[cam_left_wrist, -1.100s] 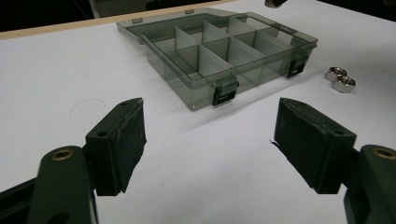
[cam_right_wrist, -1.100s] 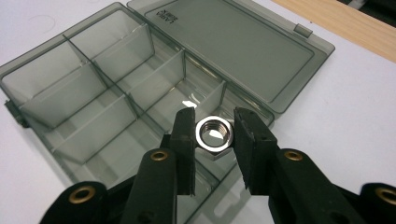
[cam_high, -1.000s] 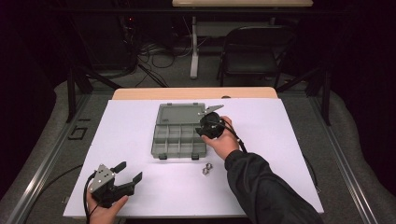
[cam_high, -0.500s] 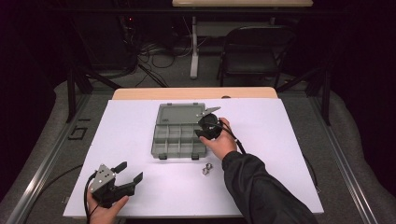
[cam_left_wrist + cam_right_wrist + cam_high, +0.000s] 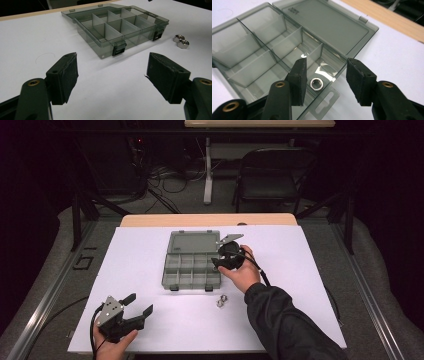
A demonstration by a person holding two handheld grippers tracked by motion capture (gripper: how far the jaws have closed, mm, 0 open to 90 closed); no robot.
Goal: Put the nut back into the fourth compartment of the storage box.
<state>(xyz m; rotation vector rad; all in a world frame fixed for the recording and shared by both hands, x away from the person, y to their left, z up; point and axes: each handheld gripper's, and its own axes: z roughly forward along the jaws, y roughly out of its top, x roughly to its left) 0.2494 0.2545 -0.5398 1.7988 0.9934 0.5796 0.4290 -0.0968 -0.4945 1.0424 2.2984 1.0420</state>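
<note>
My right gripper [image 5: 324,75] hangs over the organizer box [image 5: 192,260], jaws apart, holding nothing. One nut [image 5: 316,83] already lies in the box's corner compartment, directly under the jaws. Two more nuts [image 5: 221,301] wait on the counter [image 5: 310,270] just in front of the box, so I judge roughly a third done. My left gripper [image 5: 131,309] idles well in front-left of the box, jaws wide, empty. From above, my hand hides that corner compartment.
</note>
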